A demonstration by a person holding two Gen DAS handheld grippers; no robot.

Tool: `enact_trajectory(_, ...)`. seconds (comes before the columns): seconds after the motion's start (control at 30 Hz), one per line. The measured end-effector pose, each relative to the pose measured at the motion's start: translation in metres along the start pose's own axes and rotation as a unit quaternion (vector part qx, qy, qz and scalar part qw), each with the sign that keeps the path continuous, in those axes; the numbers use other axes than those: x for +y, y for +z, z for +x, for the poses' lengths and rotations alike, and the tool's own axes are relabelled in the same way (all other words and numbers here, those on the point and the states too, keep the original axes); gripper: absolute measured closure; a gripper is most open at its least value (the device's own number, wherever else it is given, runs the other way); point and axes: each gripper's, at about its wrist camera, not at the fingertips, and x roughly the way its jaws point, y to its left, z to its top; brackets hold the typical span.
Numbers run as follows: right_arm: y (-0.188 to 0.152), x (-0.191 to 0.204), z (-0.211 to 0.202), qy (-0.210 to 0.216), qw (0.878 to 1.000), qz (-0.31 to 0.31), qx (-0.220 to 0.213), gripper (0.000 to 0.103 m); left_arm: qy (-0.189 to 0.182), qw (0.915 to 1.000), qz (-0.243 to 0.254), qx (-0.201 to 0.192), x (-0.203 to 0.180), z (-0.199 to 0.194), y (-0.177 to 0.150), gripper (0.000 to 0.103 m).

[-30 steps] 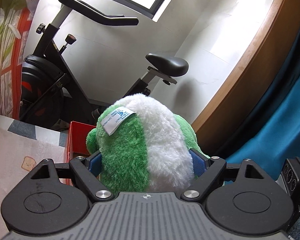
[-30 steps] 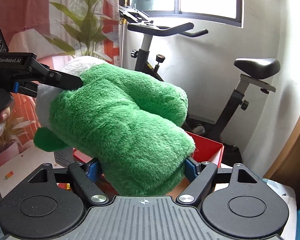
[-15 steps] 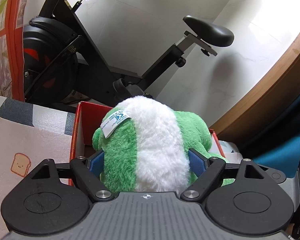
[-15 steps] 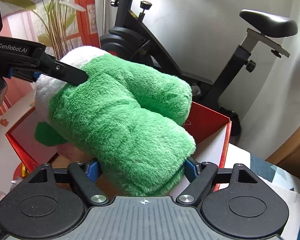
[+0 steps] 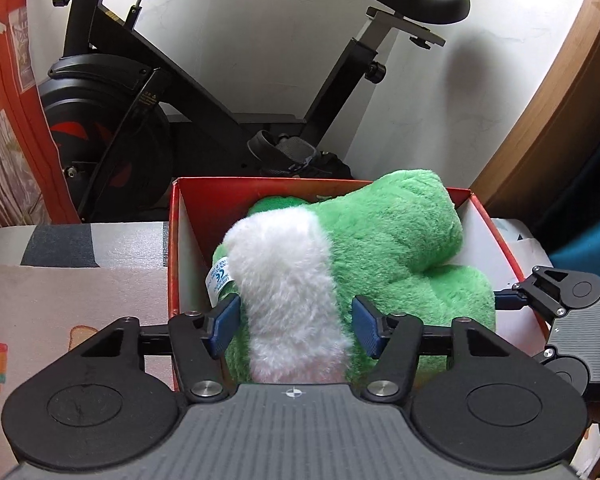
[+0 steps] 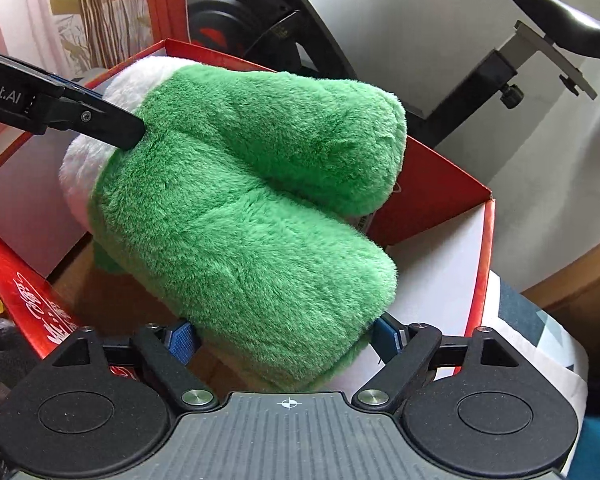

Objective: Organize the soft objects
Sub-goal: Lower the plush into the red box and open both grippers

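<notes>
Behind the fingers stands an exercise bike (image 5: 187,92); left gripper (image 5: 293,326) closing on the plush toy (image 5: 340,264), right gripper (image 6: 283,336) opening around it, over the red box (image 5: 173,248).

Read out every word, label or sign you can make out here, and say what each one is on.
"obot.AI", its start cut off by the frame edge: on the left claw's black arm.
"CE" mark: on the plush toy's white sewn tag; its other print is too small.
White characters on the red box: unreadable.
Warning sticker on the exercise bike: too small.

The left hand-held gripper (image 5: 295,324), low in its frame's centre, is closing its jaws; the right hand-held gripper (image 6: 287,336), likewise low-centre, is opening.
</notes>
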Motion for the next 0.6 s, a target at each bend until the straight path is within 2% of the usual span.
enact_trajectory(0.3,0.001,-0.009,-0.004,0.013,1.0,0.021,0.013,0.018,0.014,0.9998,0.01,-0.009,-0.008,-0.008,-0.001,0.045)
enact_trajectory(0.6,-0.007,-0.013,-0.034,0.016,1.0,0.025,-0.005,0.013,0.017,0.9985,-0.002,-0.051,-0.01,-0.042,-0.006,0.045)
